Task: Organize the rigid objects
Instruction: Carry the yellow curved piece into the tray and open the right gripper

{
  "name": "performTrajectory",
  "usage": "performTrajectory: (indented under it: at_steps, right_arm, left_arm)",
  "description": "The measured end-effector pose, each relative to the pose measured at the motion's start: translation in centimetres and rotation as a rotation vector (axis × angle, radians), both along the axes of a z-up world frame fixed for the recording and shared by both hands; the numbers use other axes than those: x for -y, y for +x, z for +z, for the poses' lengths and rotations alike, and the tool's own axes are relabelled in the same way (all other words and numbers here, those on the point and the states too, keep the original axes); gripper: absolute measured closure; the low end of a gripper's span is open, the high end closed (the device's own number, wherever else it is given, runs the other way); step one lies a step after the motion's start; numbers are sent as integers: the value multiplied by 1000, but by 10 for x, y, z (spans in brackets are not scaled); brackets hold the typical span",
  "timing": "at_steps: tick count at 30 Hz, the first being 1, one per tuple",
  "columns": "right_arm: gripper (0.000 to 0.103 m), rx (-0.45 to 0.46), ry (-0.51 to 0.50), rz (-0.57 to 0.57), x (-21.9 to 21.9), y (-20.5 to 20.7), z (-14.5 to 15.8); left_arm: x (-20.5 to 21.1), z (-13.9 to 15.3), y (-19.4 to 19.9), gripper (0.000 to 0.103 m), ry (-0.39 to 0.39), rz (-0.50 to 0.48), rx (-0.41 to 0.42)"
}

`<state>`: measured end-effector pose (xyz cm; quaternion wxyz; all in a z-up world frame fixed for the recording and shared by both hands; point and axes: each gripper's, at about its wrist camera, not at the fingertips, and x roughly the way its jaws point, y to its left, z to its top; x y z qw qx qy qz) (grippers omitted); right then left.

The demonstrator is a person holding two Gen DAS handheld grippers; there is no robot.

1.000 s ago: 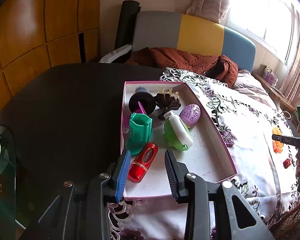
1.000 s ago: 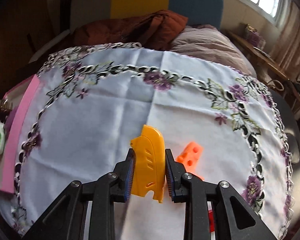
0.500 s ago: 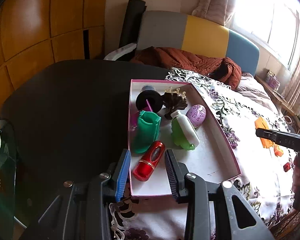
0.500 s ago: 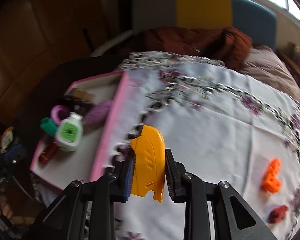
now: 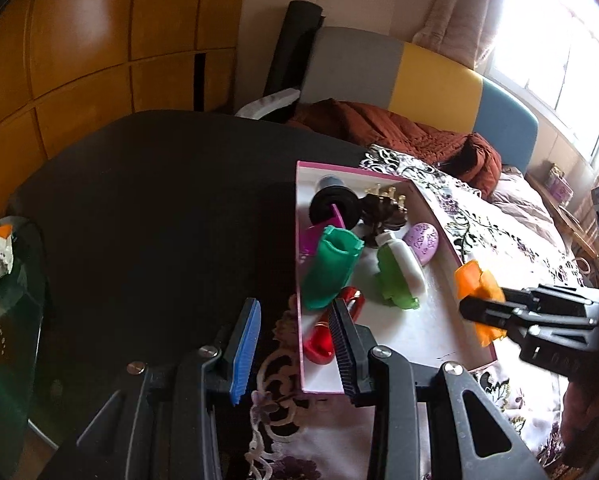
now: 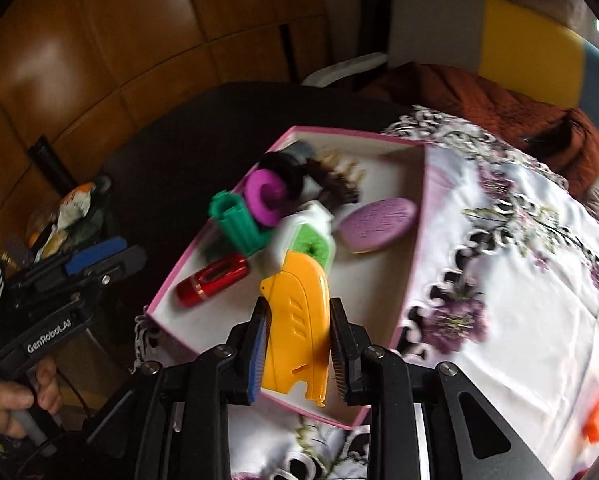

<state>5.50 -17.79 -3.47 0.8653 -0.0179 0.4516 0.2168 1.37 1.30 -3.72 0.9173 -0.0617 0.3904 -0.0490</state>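
A pink-rimmed box point(image 6: 413, 236) sits at the cloth's point(image 6: 531, 280) edge. Above its near end, the right gripper point(image 6: 297, 344) clamps a glossy orange plastic piece point(image 6: 297, 320) with slanted slots. The left gripper point(image 5: 293, 346) hangs parted, empty.

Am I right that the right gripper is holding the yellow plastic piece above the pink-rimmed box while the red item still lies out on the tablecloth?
Not quite: the red item lies inside the pink-rimmed box, as the right wrist view shows. The right gripper does hold the yellow plastic piece above that box.
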Motion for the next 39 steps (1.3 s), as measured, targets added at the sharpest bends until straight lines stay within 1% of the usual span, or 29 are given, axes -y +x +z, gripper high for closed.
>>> performTrajectory:
  at_steps: [6,9,12,13,14,17,19,27,29,33,34,39]
  right_arm:
    - [75,-42,-26,82,-24,6,-15]
    - [75,-107,-18,129,-37,13,-31]
    - [75,-140,-32,91,-45,21,-49]
    - [75,-146,-21,77,-45,22,-53]
    - [75,-131,4,62,-44,21,-52]
    - [73,-149,42,38,-41,22,-52]
    - [67,-152,49,39,-39,19,-52]
    - [66,-128,32,33,-37,5,-51]
    - [65,-117,27,27,-39,7,-49]
    - [55,-65,8,23,-40,2,-41]
    - [54,-54,7,22,-40,1,-39]
    - [54,-3,-10,17,-37,-6,-27]
  left_arm:
    - [-5,-2,0,68,-3,14,-6]
    - [-4,-3,-1,68,-2,12,-9]
    - [-2,-4,0,68,2,7,-13]
    - [-2,-4,0,68,2,6,-14]
    - [-2,-5,0,68,4,4,-14]
    - [-2,-6,1,68,10,6,-19]
    - [-3,-8,1,68,8,10,-21]
    - [0,-12,2,68,14,9,-33]
    - [0,-10,2,68,17,7,-27]
    - [1,-9,1,68,21,3,-24]
    - [2,-9,0,68,22,2,-24]
    - [4,-7,-2,68,28,-8,-21]
